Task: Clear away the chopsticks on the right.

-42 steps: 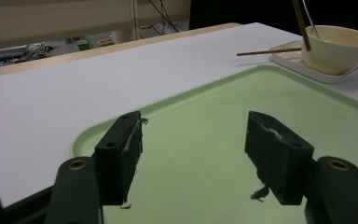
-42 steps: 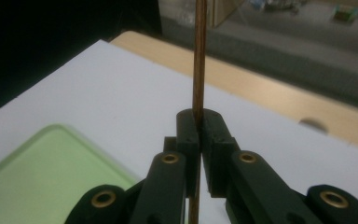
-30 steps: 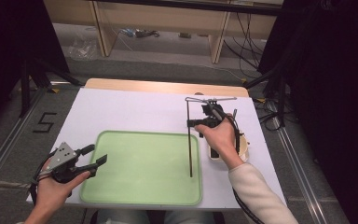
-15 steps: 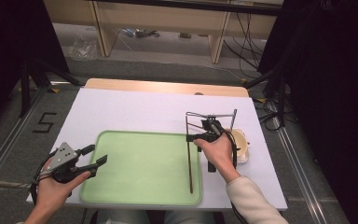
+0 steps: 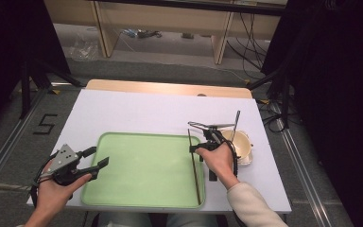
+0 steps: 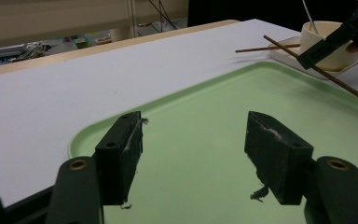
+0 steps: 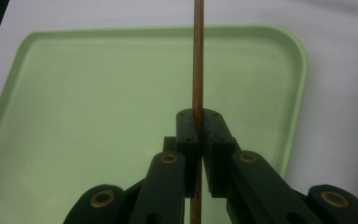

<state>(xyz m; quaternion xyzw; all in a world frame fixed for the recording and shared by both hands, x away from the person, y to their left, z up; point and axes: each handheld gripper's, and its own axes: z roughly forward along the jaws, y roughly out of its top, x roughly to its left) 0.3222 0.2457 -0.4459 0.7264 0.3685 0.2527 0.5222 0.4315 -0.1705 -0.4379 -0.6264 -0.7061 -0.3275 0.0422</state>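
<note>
We hold the right gripper (image 5: 203, 147) over the right side of the green tray (image 5: 137, 189), its jaws clamped on a thin brown chopstick (image 5: 194, 165). In the right gripper view the chopstick (image 7: 198, 56) runs straight up between the pads, with the tray (image 7: 98, 93) spread beneath it. From above, the stick slants across the tray's right part, its lower end just inside the near right rim.

The left gripper (image 5: 87, 163) sits at the tray's left edge, jaws wide apart with nothing between them; in its own view the pads frame bare green tray (image 6: 196, 121).

The tray's middle lies open. The white table (image 5: 137, 113) has free surface behind the tray and to its left. On the right the space is tight: a cream cup (image 5: 240, 142) on its saucer stands just beside the tray's right rim, close to our right hand (image 5: 220, 161), and a second chopstick (image 6: 265, 47) lies near the cup.

Compared with a second ago, the right gripper has come down and nearer to us, bringing the chopstick lower over the tray. The left gripper stays where it was.

The only legible mark is a black "5" (image 5: 44, 124) on the floor left of the table.
</note>
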